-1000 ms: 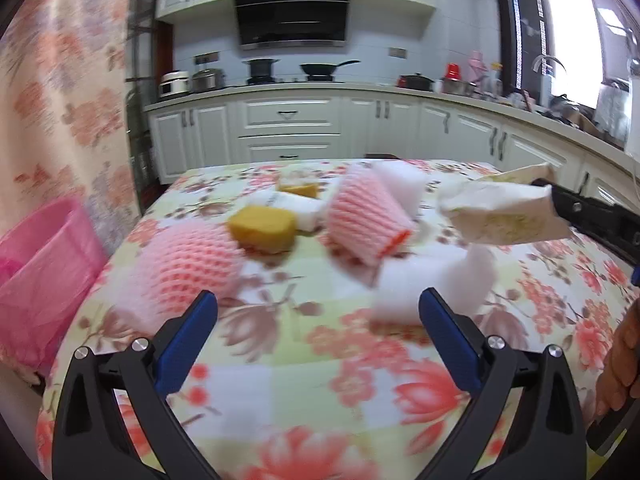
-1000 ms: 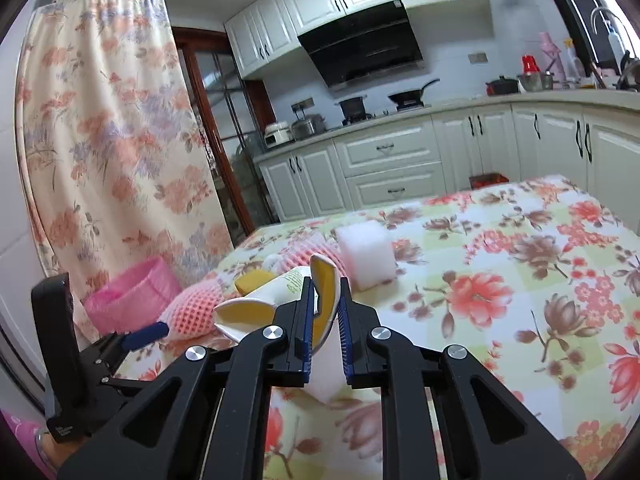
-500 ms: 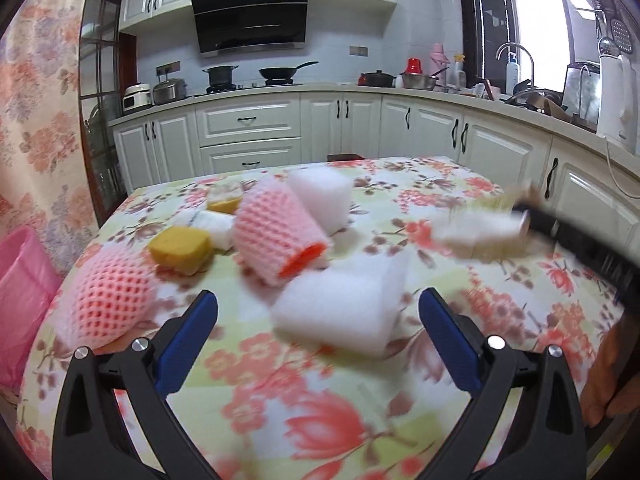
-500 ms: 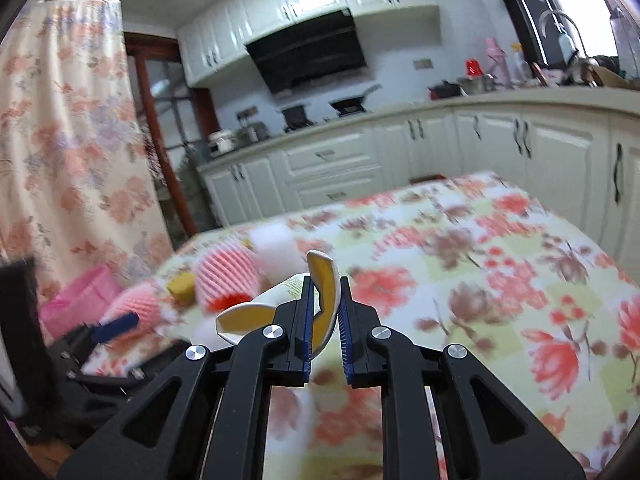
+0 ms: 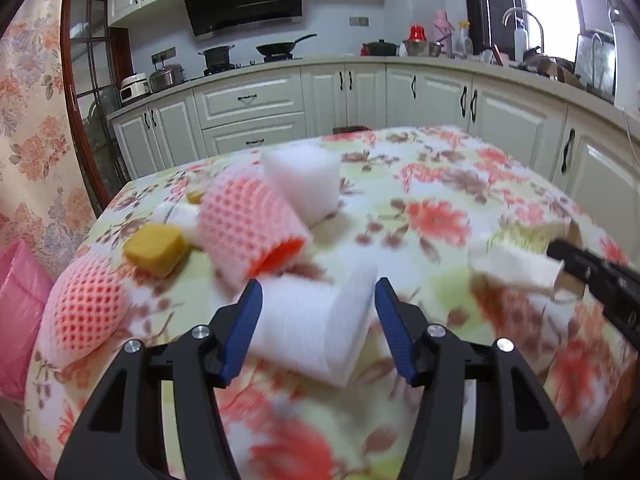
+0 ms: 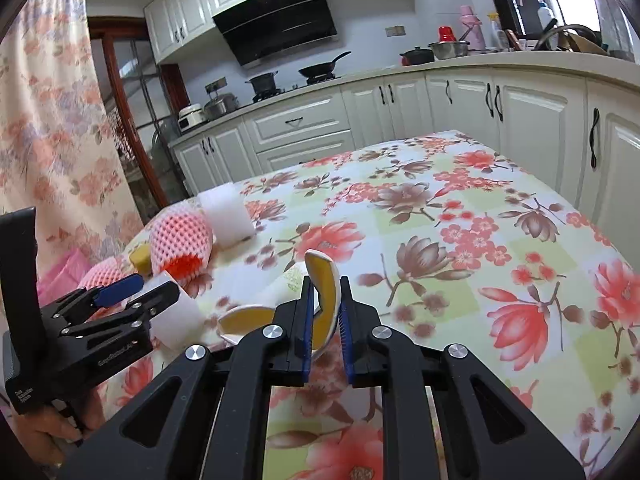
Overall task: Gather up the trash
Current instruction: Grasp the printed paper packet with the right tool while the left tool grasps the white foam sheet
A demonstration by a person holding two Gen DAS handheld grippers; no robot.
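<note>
White foam roll (image 5: 316,320) between closing left tool (image 5: 318,320) pads, right tool (image 6: 325,320) clamping crumpled cup (image 6: 320,292).

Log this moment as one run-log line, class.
left tongs: closing around white foam roll | right tongs: shut on crushed paper cup | pink bag: waiting

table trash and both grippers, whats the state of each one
left gripper: jaws just closing around the white foam roll, not clearly pressing
right gripper: shut on crumpled paper cup
near pink foam net: lying on the tablecloth
far pink foam net: on its side
yellow sponge: lying flat
white foam block: untouched
</note>
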